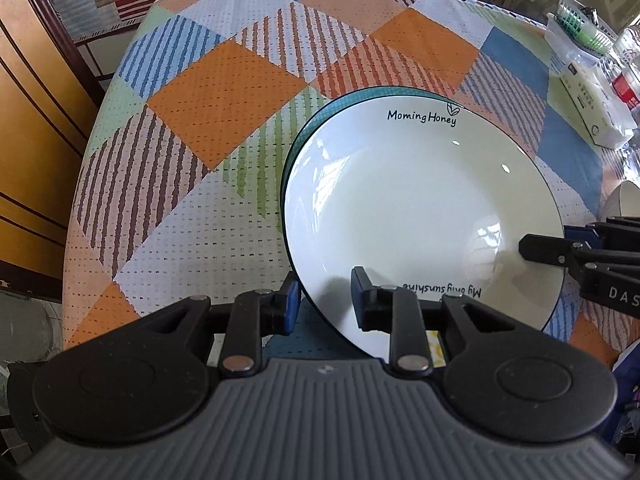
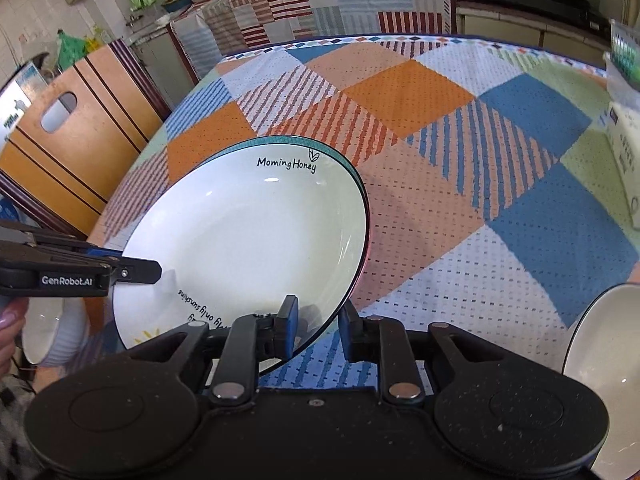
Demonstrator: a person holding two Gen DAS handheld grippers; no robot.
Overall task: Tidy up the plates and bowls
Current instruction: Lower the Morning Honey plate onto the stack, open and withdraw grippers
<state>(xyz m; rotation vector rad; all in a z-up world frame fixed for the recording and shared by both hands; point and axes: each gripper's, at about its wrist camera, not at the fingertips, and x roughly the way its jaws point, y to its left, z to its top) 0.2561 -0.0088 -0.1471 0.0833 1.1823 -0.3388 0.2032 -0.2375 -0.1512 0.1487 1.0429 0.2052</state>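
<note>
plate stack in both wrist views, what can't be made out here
- Under the top plate: left wrist view shows only a teal rim behind it, so the count beneath is hidden.
- Near rim of the plate: covered by each gripper's body in both views.
- White bowl: cut off by the right edge, right wrist view.
- Ribbed bowl: mostly behind the left gripper.
</note>
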